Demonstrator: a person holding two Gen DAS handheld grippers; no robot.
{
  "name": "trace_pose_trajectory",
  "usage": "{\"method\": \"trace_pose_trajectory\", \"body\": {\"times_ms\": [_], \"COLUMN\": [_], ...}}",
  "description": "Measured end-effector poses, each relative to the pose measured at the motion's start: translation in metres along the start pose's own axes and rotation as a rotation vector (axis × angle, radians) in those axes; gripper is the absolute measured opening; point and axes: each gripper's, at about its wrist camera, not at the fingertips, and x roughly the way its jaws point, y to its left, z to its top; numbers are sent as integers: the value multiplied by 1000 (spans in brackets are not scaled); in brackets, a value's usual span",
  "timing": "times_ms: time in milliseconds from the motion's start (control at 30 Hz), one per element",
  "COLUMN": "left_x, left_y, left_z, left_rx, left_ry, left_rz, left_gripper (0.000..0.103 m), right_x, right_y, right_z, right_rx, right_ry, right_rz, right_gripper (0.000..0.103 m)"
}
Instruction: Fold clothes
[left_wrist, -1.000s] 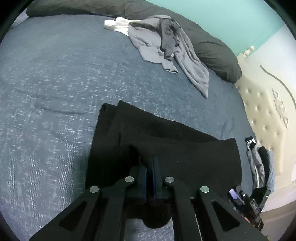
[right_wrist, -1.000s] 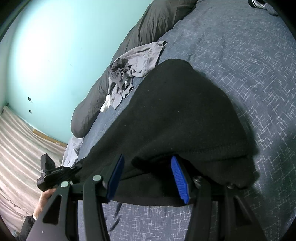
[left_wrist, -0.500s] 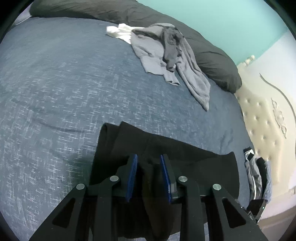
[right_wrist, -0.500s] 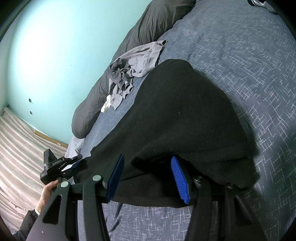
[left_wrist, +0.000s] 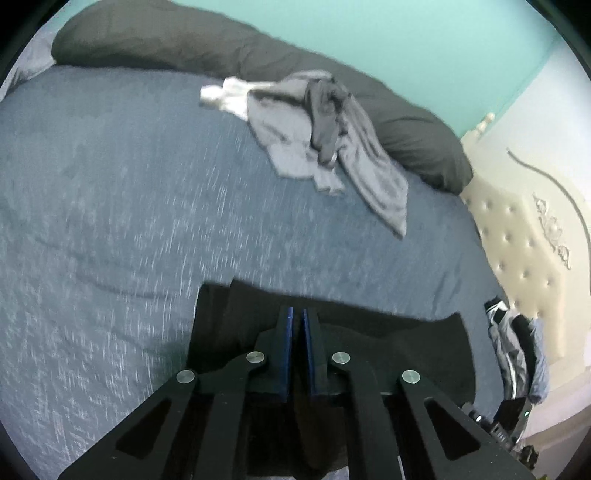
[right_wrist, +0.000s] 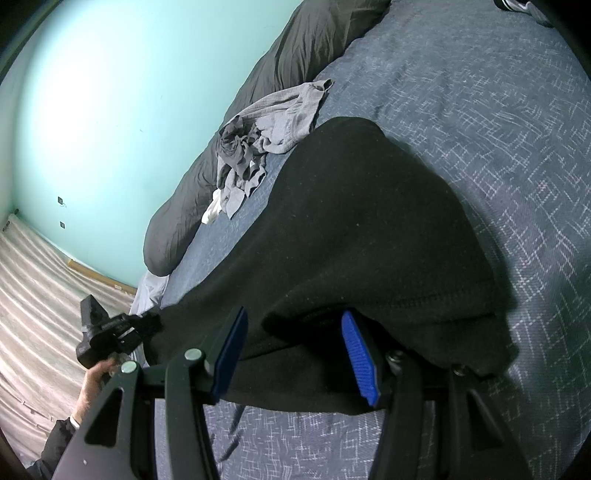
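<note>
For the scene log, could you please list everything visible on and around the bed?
black garment: one, black, near bed edge, under both grippers
clothes pile: one heap, grey and white, far side by pillow
long pillow: one, dark grey, along wall
bedspread: one, blue-grey, covers bed
headboard: one, cream, tufted
clothes: few, dark and blue, by headboard
left gripper: black, blue pads, shut
right gripper: black, blue pads, open at garment's edge
hand: one, holding left gripper

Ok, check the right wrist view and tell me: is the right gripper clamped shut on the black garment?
No, the right gripper stands open, its blue pads apart over the black garment.
</note>
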Motion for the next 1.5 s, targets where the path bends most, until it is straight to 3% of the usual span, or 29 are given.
{"method": "trace_pose_trajectory", "body": {"times_ms": [167, 400, 667, 967, 1500], "left_x": [16, 50, 1, 4, -5], "left_y": [8, 42, 34, 11, 8], "left_z": [14, -2, -20, -61, -72], "left_rx": [-39, -165, -133, -32, 24], "left_ry": [28, 107, 31, 104, 125], "left_rz": [6, 43, -19, -27, -25], "left_gripper": [6, 9, 16, 18, 18], "right_x": [0, 0, 0, -1, 2], "right_y": [0, -1, -2, -2, -3], "right_z": [-1, 0, 2, 2, 3], "right_rx": [-2, 3, 14, 19, 23], "right_ry": [0, 1, 1, -4, -6], "right_rz": [-1, 1, 5, 5, 2], "right_gripper": [54, 54, 54, 54, 54]}}
